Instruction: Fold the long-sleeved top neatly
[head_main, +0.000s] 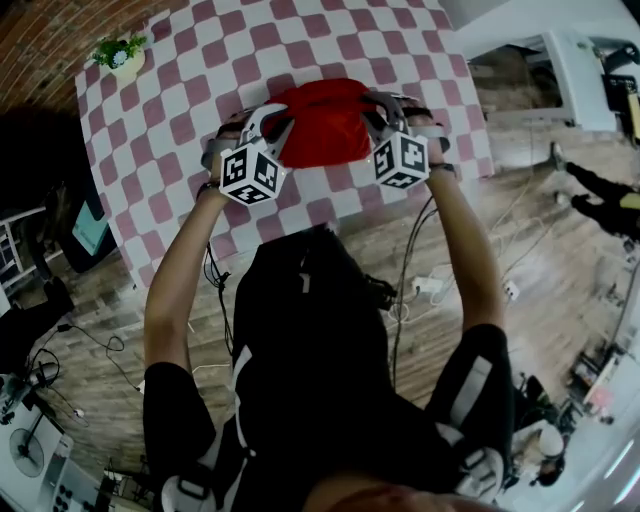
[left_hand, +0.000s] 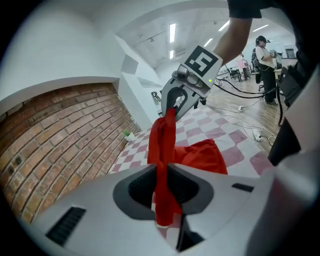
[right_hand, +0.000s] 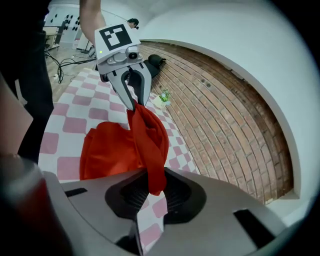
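While both arms stretch out over the table (head_main: 200, 70), the red long-sleeved top (head_main: 325, 125) sits bunched between the two grippers, at twelve o'clock from the person's chest in the head view. The left gripper (head_main: 280, 112) is at the garment's nine o'clock and the right gripper (head_main: 375, 103) at its three o'clock, their marker cubes facing the camera.

In the left gripper view, the jaws are drawn in narrow and pinch a gathered band of the red fabric. That band runs straight up toward twelve o'clock to the other gripper's tips, which clamp its far end. The right gripper view shows the same thing mirrored: its jaws are closed tight on a thick fold of the top, and the fabric rises toward eleven o'clock into the left gripper's tips. So each tool grips one end of the same raised edge, and the cloth between them is pulled into a rope-like strip.

The rest of the top hangs from that strip in a loose heap and appears to rest on the pink-and-white checked tablecloth (right_hand: 75, 107).

A small potted plant (head_main: 120, 55) stands at the table's ten o'clock corner, well apart from the garment. A brick wall (right_hand: 225, 110) runs beside the table. Cables (head_main: 415, 250) trail over the wooden floor at five o'clock from the table.
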